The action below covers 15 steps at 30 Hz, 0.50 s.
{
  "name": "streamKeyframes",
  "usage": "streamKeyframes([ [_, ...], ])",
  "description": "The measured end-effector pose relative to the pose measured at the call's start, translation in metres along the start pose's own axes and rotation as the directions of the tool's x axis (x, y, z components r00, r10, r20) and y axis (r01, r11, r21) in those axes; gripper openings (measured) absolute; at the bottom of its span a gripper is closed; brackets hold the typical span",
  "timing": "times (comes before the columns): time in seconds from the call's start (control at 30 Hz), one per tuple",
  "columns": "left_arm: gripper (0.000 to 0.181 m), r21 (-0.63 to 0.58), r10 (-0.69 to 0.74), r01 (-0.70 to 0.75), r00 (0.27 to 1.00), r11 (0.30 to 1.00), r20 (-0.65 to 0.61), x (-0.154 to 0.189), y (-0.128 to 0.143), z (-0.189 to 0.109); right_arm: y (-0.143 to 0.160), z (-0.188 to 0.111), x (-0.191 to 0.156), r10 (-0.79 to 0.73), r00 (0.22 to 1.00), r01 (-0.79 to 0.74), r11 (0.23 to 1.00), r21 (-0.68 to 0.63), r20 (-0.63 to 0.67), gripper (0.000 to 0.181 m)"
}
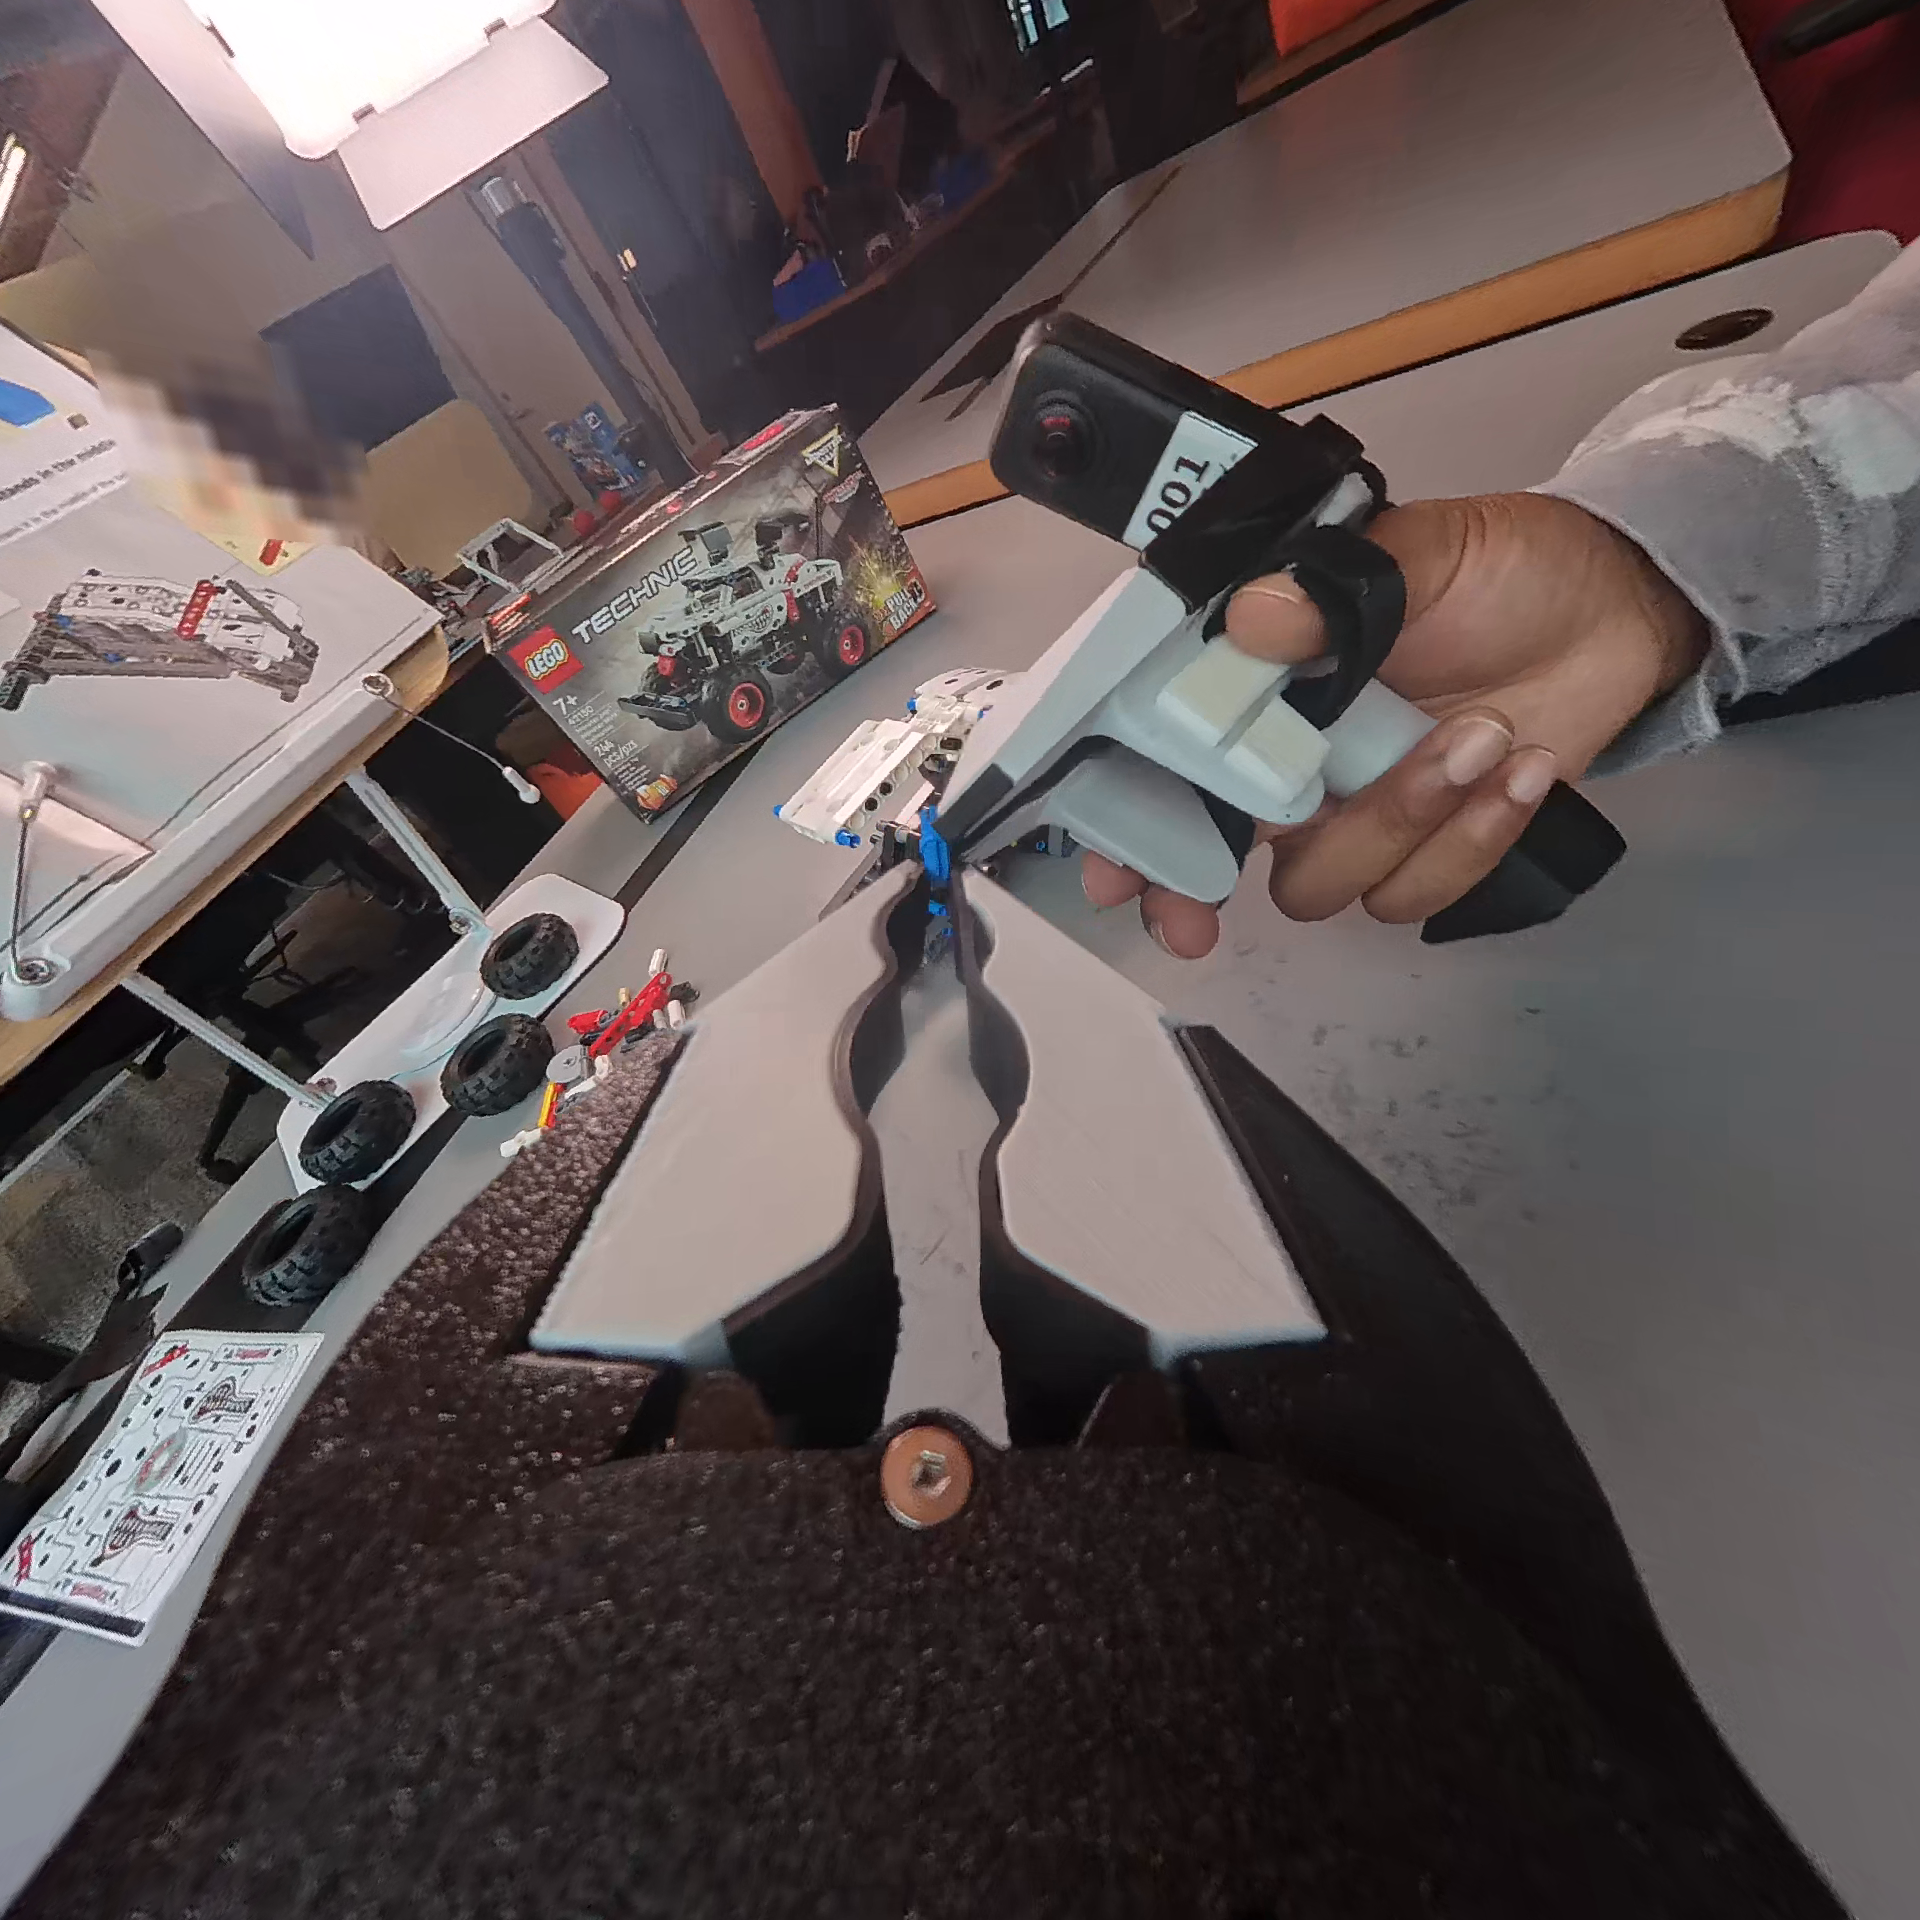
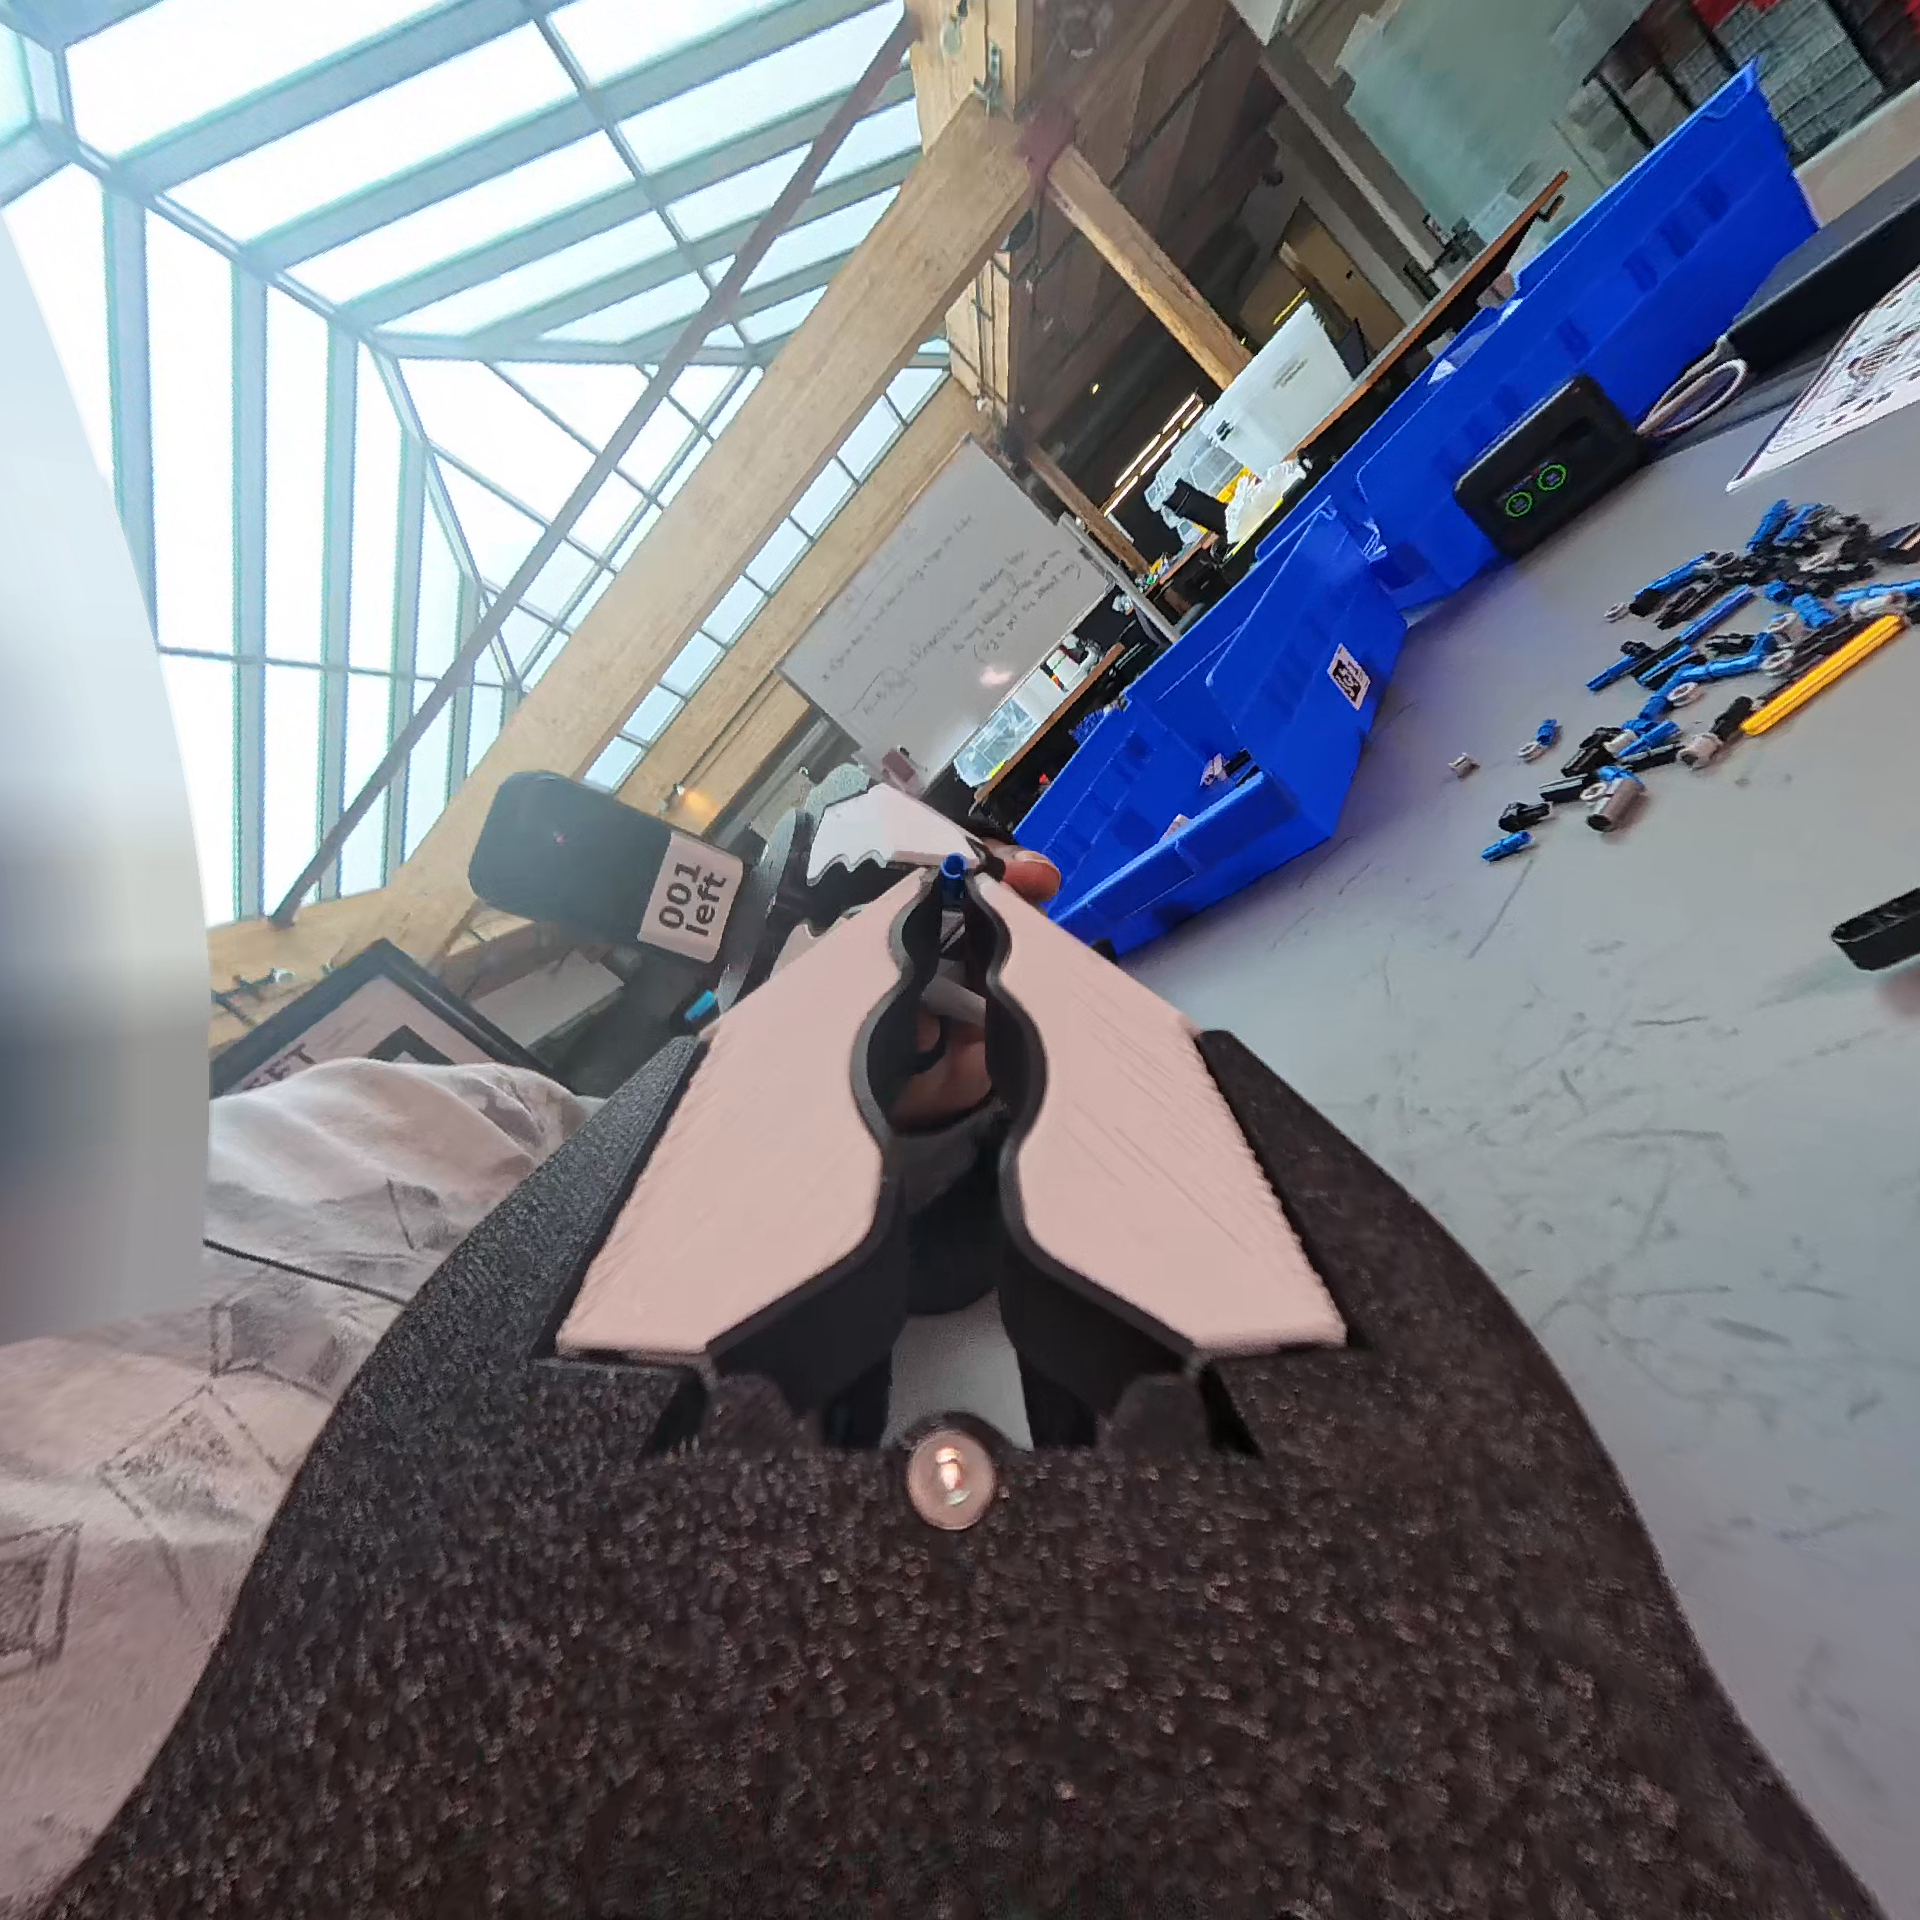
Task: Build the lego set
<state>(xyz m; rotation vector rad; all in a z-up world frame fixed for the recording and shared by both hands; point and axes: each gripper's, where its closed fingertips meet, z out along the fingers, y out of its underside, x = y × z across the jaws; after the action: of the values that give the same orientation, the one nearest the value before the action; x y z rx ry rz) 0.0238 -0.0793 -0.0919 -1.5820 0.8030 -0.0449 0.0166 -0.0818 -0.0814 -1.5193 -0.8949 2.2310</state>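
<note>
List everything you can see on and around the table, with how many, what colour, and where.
Partly built model: one, white with blue pins, table centre.
Blue pin: one, at right gripper's tips.
Tyres: four, black, left table edge.
Set box: one, mostly grey, behind model.
Instruction book: one, open on white stand, far left.
Sticker sheet: one, white, lower left.
Small red and white parts: a few, beside tyres.
Loose pins: many, blue and black, table right.
Bins: several, blue, table's far edge.
Left gripper: closed on the model's blue part.
Right gripper: closed on blue pin.
</note>
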Motion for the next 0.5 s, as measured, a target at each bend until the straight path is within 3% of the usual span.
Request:
streamKeyframes([
  [0.03,0.004,-0.010,0.008,-0.009,1.000,1.000,-0.022,0.002,0.001,-0.001,0.002,-0.001,0.000,-0.026,1.000,0.026,0.999,-0.036,0.001,0.003],
  [0.27,0.003,-0.038,0.086,-0.092,0.986,0.995,-0.140,0.018,0.009,-0.005,0.022,-0.008,-0.001,-0.341,0.940,0.336,0.902,-0.272,0.029,0.003],
  [0.5,0.003,-0.085,0.140,-0.150,0.983,0.985,-0.118,0.017,0.017,-0.003,0.022,-0.009,0.006,-0.312,0.950,0.297,0.916,-0.271,-0.012,0.005],
])
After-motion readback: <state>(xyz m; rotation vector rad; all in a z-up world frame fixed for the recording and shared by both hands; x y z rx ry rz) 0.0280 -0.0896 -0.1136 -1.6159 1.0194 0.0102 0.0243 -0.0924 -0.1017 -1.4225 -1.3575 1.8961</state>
